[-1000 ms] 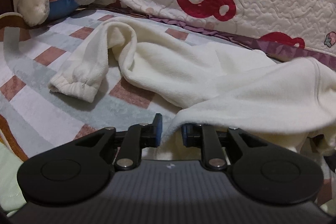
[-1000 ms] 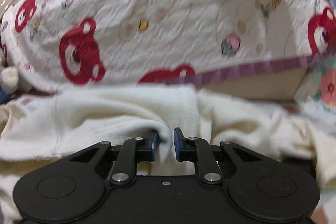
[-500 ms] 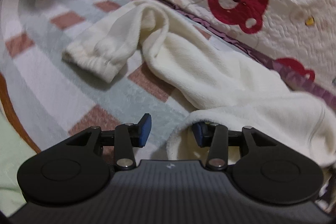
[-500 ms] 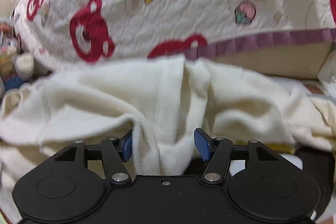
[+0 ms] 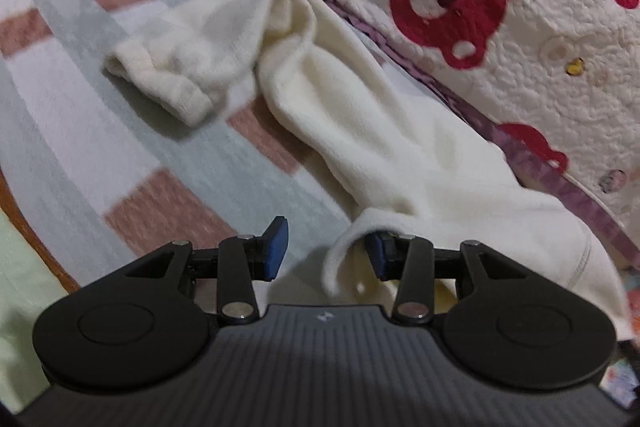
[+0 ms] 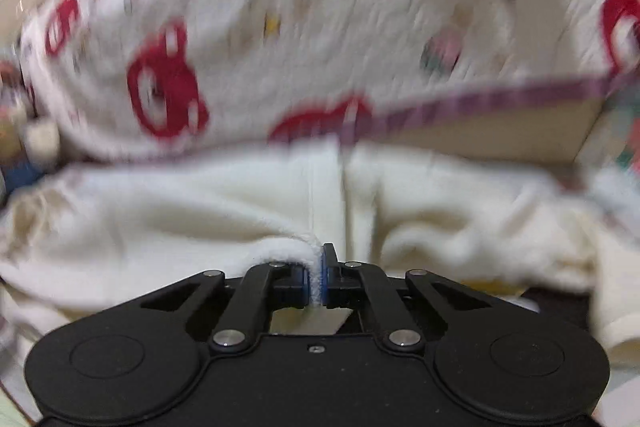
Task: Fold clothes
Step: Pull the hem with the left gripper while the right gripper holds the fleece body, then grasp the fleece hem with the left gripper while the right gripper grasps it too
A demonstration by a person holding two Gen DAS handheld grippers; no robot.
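Since half a sec ago: right gripper [image 6: 319, 277] jaws gone from spread to pinching fleece garment [image 6: 240, 211] edge. Left gripper [image 5: 326, 253] jaws spread, hem draped over right one, sleeve [image 5: 180, 67] sprawled ahead on striped blanket [image 5: 100, 147]. Guessing right side anchors for fold.

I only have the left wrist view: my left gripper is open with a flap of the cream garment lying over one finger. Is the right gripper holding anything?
Observer: Yes. The right gripper is shut on a fold of the cream garment; the fabric shows pinched between its blue pads.
Operator: Which part of the garment is that?
Observer: Cannot tell exactly; a vertical seam or edge runs up the cloth just above the pinch.
Operator: What's behind it on that side?
Observer: The bear-print quilt, blurred, and past its purple trim a plain beige panel.
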